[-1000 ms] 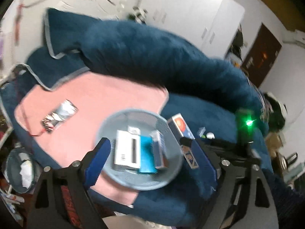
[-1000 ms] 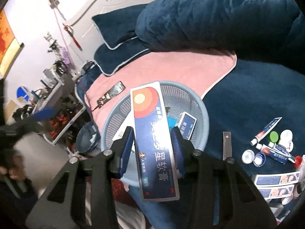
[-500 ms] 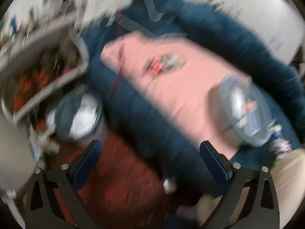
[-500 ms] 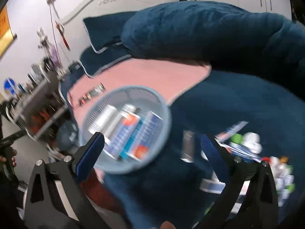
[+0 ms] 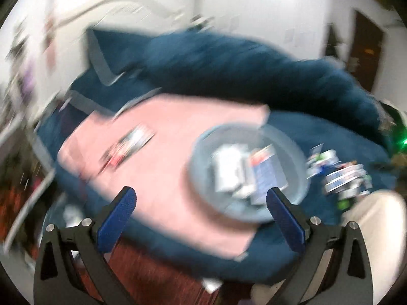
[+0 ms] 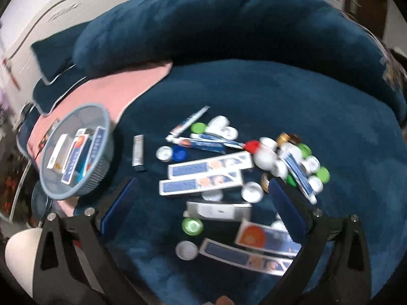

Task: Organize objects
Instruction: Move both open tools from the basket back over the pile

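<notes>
— Blue plush bed, one basket: how much is sorted?

— A few boxes lie in the basket, which sits on the pink towel. Most remains: long boxes, tubes and caps scattered beside it.

— Your grippers?

— My right gripper hangs spread and empty over the pile; my left gripper is spread too, holding nothing.

Plush blue blanket, ribbed plastic basket, glossy cardboard boxes
</notes>
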Tool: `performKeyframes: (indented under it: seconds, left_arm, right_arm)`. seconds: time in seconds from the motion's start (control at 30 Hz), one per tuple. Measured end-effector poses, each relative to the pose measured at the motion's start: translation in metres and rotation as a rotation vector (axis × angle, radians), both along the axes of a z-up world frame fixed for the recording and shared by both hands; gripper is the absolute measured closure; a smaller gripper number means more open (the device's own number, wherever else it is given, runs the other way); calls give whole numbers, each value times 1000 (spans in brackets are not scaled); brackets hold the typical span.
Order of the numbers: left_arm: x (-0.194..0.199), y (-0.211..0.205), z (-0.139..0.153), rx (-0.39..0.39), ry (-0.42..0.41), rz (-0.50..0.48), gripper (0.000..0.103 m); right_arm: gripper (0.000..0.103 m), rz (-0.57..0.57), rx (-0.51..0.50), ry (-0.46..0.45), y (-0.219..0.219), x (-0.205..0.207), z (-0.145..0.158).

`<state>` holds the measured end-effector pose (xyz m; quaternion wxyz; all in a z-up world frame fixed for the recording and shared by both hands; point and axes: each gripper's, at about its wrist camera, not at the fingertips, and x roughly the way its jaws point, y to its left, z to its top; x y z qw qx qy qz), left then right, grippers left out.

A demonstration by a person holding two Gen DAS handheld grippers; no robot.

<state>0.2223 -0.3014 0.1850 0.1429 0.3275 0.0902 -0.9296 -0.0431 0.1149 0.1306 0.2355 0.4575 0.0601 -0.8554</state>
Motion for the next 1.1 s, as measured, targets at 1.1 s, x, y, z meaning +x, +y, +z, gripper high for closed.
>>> performKeyframes:
  seconds: [1.1]
  left_arm:
    - [-217, 250, -181, -70, -331, -385, 1]
  right_arm:
    - [0, -486, -11, -12, 135, -29, -43]
